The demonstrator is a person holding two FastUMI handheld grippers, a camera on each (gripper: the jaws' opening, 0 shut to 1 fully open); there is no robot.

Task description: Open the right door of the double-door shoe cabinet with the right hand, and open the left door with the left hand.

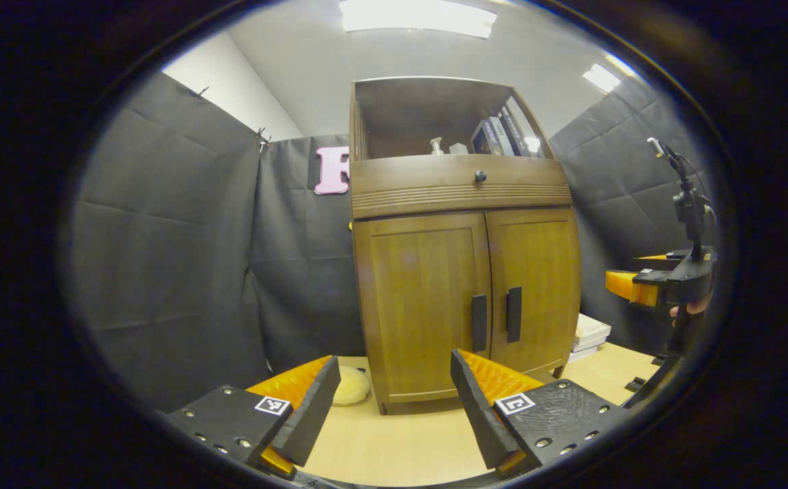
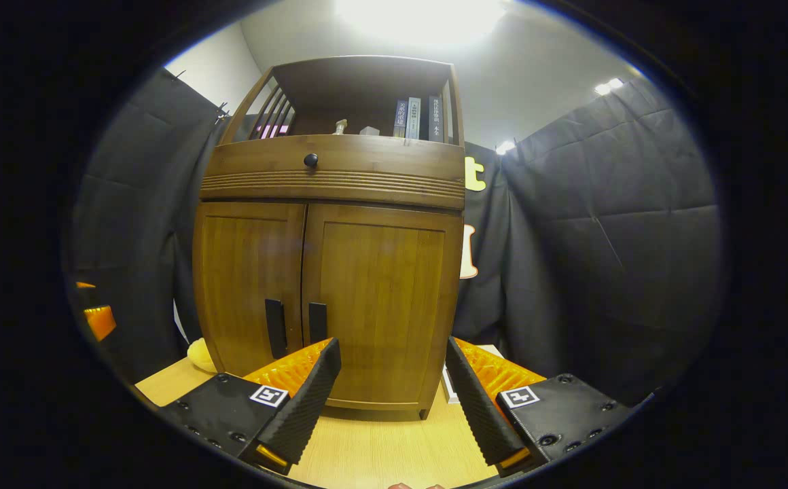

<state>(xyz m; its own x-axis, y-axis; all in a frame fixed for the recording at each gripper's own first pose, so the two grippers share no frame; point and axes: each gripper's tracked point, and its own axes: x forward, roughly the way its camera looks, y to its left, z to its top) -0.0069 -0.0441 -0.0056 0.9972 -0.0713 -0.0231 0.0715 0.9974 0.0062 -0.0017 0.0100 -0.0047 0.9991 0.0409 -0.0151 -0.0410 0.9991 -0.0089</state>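
A brown wooden shoe cabinet (image 1: 462,197) (image 2: 333,183) stands on the light wooden table, both doors closed. Its left door (image 1: 424,299) (image 2: 248,285) and right door (image 1: 536,285) (image 2: 384,305) each carry a dark vertical handle near the middle seam: left handle (image 1: 479,322) (image 2: 274,328), right handle (image 1: 513,314) (image 2: 317,324). My left gripper (image 1: 394,390) is open, some way in front of the left door. My right gripper (image 2: 392,373) is open before the right door, nothing between its fingers. In the left gripper view the right gripper (image 1: 652,282) appears at the far right, held by a hand.
Above the doors sits a drawer with a round knob (image 1: 480,176) (image 2: 310,160) and an open shelf with books (image 1: 499,136) (image 2: 416,119). A pale round object (image 1: 352,386) (image 2: 200,354) lies left of the cabinet, stacked books (image 1: 591,333) to its right. Black cloth walls surround.
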